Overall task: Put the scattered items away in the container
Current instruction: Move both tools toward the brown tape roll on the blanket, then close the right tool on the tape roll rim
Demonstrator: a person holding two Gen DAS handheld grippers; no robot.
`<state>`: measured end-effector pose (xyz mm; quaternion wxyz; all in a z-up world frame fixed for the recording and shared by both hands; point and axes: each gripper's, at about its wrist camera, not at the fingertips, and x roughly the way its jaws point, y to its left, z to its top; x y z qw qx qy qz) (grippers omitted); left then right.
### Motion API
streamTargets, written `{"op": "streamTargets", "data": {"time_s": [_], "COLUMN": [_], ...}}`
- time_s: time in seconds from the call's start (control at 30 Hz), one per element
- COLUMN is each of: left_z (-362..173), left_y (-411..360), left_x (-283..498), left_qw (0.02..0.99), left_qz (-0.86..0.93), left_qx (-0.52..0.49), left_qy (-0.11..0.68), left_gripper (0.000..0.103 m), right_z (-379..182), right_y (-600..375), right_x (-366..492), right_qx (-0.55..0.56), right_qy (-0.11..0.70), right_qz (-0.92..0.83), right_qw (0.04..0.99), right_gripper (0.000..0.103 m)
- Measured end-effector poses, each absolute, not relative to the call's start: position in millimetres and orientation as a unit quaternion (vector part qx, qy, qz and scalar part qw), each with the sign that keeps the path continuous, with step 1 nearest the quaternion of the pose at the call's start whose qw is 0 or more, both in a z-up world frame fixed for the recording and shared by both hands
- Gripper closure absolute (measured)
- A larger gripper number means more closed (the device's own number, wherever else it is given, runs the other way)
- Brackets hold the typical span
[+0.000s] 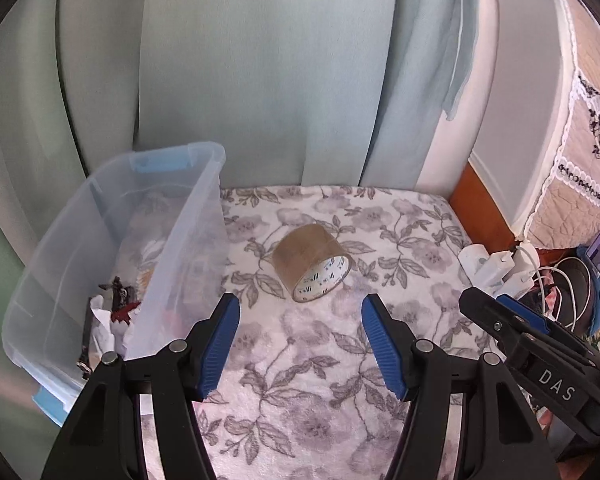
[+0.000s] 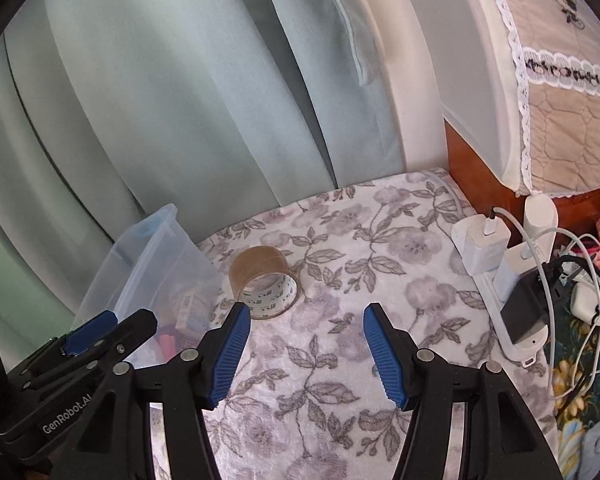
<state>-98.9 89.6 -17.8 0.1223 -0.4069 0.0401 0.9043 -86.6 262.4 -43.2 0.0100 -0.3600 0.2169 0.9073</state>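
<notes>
Left claw [image 2: 112, 322] marked GenRobot.AI, right claw [image 1: 500, 312] probably DAS

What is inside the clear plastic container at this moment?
The clear plastic container holds crumpled white paper, a small dark and red item and a printed packet. Its hazy wall blurs other contents; they cannot be identified.

tape roll [image 1: 312, 267] on blanket [image 1: 300, 360] | bin [image 1: 112, 248] left of roll
</notes>
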Motion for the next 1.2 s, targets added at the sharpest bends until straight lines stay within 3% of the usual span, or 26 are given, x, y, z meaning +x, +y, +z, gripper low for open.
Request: {"op": "streamTargets", "data": {"time_s": [0.53,0.87,1.2], "left_z": [-115,-144,-156], "left_y": [100,100,98], "left_x": [-174,-205,-218], "left_qw": [0.08,0.063,0.06], "left_qz": [0.875,0.876,0.879], "left_qx": [-0.475,-0.477,-0.472], "left_qy": [0.042,0.031,0.026], "left_gripper": [0.038,0.052,0.06], "right_z": [-130,-159,-170], "right_y": [260,253,247], "right_x": [-169,-218,-239], "right_qx": [-0.439,-0.45,-0.445], "right_qy": [0.204,0.191,0.188], "right_qz": [0.875,0.871,0.873], "right_qw": [-0.02,-0.05,-0.069], "right_gripper": [0.04,0.04,0.044]}}
